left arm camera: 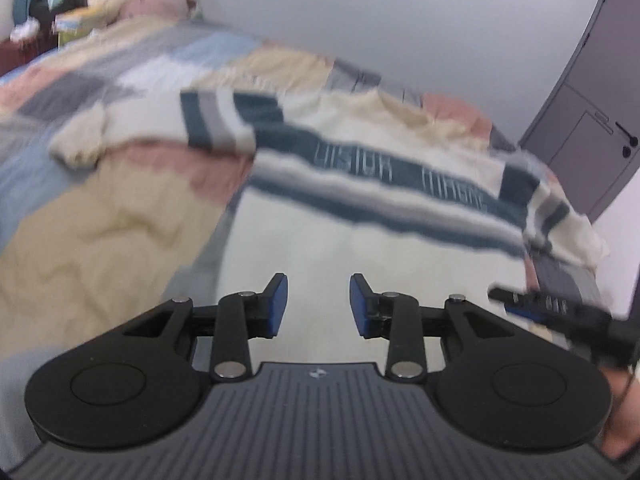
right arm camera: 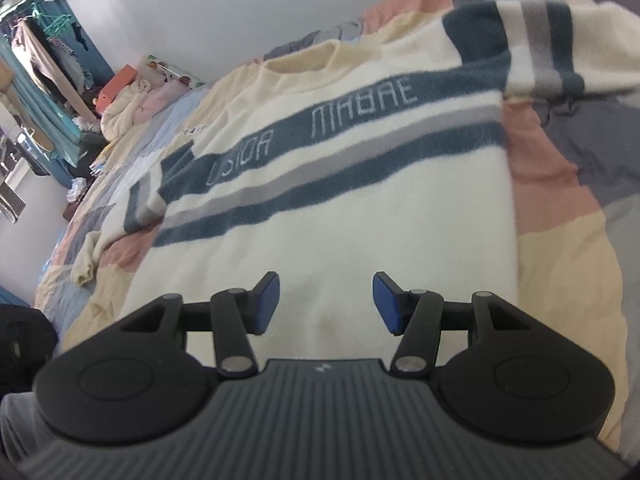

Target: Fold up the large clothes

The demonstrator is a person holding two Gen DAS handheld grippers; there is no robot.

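A cream sweater (right arm camera: 340, 208) with dark blue and grey chest stripes lies spread flat, front up, on a bed covered by a patchwork quilt (right arm camera: 560, 184), its sleeves angled out to either side. The left gripper (left arm camera: 318, 306) hangs over the sweater's lower hem area, its blue-padded fingers (left arm camera: 279, 304) released and apart, grasping nothing. The right gripper (right arm camera: 326, 304) hangs over the same plain lower part, its fingers (right arm camera: 386, 302) likewise spread and empty.

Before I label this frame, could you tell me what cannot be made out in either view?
- Sweater hem: hidden behind the right gripper in the right wrist view, behind the left gripper in the left.
- Chest lettering: motion-blurred in the left wrist view.
- Sweater's right sleeve cuff: cut off by the right wrist view's edge.
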